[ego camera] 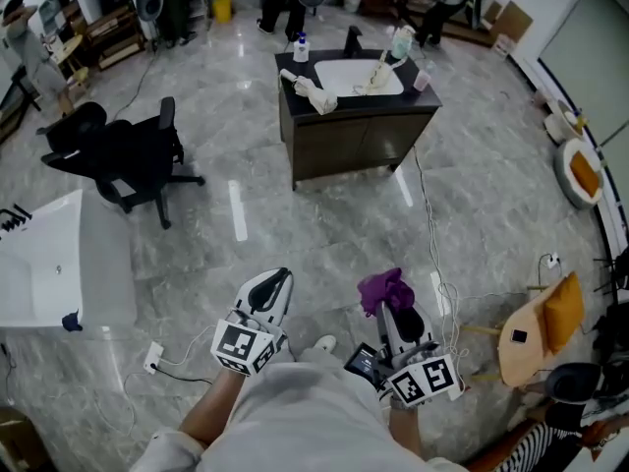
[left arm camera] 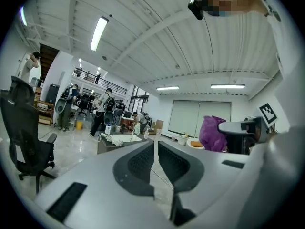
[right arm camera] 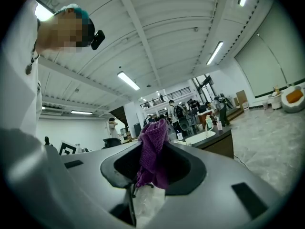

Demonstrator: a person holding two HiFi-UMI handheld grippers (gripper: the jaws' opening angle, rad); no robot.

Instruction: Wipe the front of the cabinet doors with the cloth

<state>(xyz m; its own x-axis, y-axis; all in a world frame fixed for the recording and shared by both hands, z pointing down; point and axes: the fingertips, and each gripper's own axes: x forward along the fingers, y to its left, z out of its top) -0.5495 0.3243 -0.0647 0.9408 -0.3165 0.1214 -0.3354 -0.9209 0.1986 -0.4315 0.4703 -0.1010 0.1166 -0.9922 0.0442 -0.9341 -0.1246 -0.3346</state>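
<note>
Both closed: my right claw (ego camera: 395, 311) pinches the purple cloth (ego camera: 384, 288), left claw (ego camera: 274, 279) nothing; a loose pinch could drop it.

Bare floor (ego camera: 324, 234) to cabinet (ego camera: 359, 141), cable (ego camera: 428, 229) right, chair (ego camera: 123, 155) left

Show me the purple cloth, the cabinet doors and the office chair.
purple cloth (ego camera: 385, 288), head view, its bunched top
cabinet doors (ego camera: 359, 146), head view, dark front face
office chair (ego camera: 138, 155), head view, the black seat

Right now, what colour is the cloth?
Purple cloth; clearest in the right gripper view.
</note>
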